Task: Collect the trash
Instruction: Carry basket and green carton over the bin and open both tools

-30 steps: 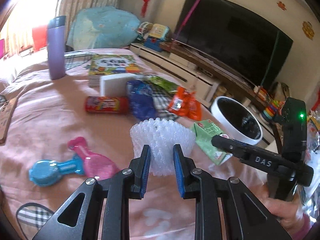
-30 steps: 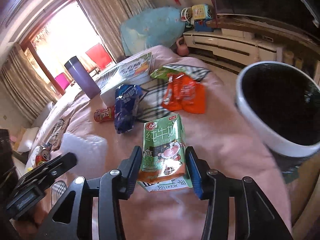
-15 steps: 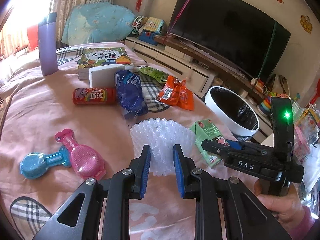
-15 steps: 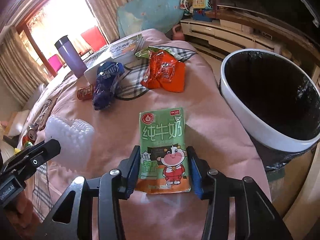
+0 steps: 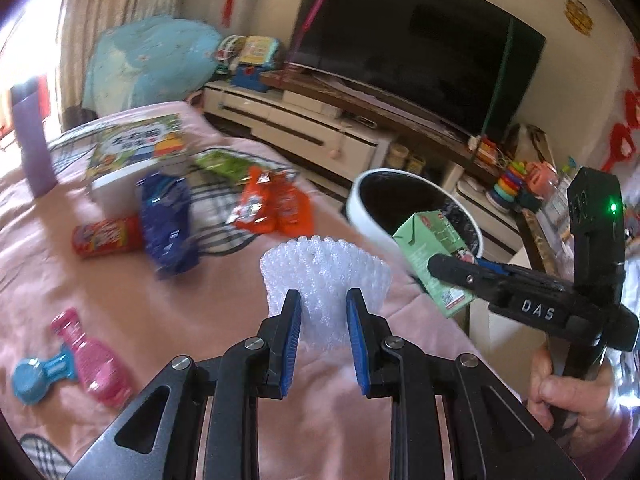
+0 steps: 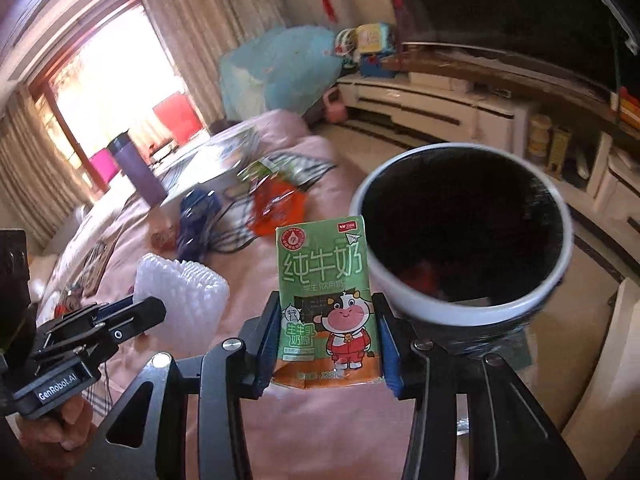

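- Two grippers clamped: right gripper (image 6: pixel 326 344) pinches green milk carton (image 6: pixel 326 296) beside white trash bin (image 6: pixel 532 304).
- Left gripper (image 5: pixel 323 316) pinches white foam netting (image 5: pixel 325 276), farther from bin.

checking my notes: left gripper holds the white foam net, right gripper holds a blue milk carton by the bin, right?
Only the colour is wrong. In the right wrist view the right gripper holds a green milk carton beside the bin; the left gripper does hold the foam net.

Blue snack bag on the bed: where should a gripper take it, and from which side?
Grip the blue snack bag across its narrow width near the crumpled middle, descending from above. It lies flat and elongated on the pink bedspread, with the red can close on one side.
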Demonstrator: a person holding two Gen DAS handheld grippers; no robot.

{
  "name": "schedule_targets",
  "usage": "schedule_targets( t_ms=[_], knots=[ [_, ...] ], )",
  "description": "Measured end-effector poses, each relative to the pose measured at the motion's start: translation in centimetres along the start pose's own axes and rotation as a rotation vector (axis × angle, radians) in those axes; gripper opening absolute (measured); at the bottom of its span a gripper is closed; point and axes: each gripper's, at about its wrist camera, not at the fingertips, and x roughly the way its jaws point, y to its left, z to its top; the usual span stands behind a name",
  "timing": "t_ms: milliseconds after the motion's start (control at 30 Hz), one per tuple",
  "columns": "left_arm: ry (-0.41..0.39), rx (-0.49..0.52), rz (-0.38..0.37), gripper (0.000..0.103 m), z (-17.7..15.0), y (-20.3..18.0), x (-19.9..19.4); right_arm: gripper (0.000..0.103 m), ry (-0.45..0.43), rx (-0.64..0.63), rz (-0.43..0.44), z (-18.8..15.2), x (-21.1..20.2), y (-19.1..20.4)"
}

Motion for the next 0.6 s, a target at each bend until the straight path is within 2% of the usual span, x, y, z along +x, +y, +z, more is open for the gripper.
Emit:
schedule_targets(
  t_ms=[300, 600],
  knots=[
    [0.018, 0.065, -0.023, 0.022, 2.6, -3.0, 3.3, 0.044, -0.041, 0.071, -0.022, 1.1, -1.7, -4.6],
    [0.03, 0.113, -0.014, 0.023, 4.7, -5.5, 6.3, 0.044, -0.062, 0.086, -0.013, 2.4, -2.0, -6.9]
  ],
)
